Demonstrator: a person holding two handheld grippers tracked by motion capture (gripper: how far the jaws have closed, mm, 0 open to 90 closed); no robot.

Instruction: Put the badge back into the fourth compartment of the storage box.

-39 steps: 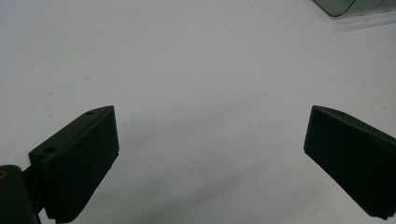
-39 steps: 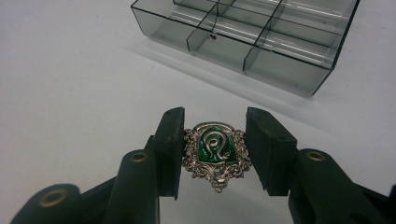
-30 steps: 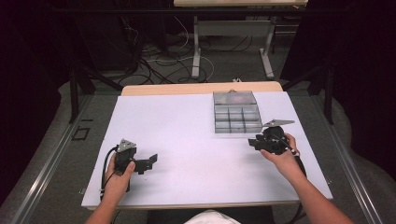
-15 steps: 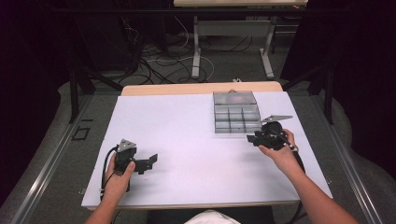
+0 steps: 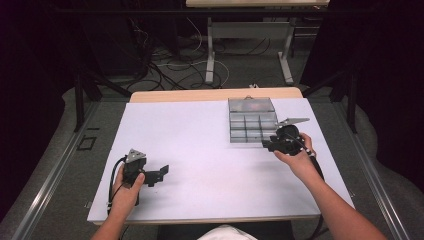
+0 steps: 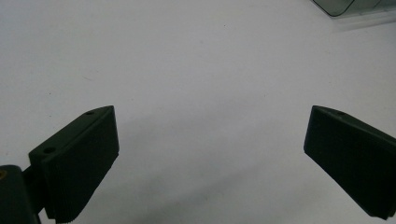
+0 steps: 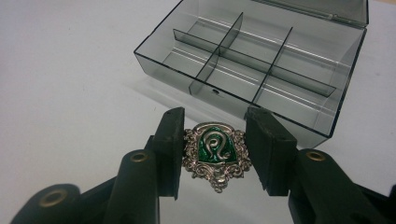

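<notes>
Now your right gripper (image 7: 214,154) clamps ornate silver-and-green crest badge (image 7: 215,154) just near of smoky clear plastic compartment box (image 7: 299,128); left gripper (image 6: 210,163) gapes, empty.

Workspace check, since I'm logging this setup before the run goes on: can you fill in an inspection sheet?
Surface: white table top, bare apart from the job's things.
Job's things: clear compartment box open, its compartments empty; silver and green crest badge clamped in front of it.
Clutter: nothing seen.
Grippers: right gripper shut on the badge beside the box; left gripper open above bare table, holding nothing.
Cables: a black cable loops from the left gripper; loose cables lie on the floor beyond the table.
Surroundings: dark room, grey floor, table legs behind.
</notes>
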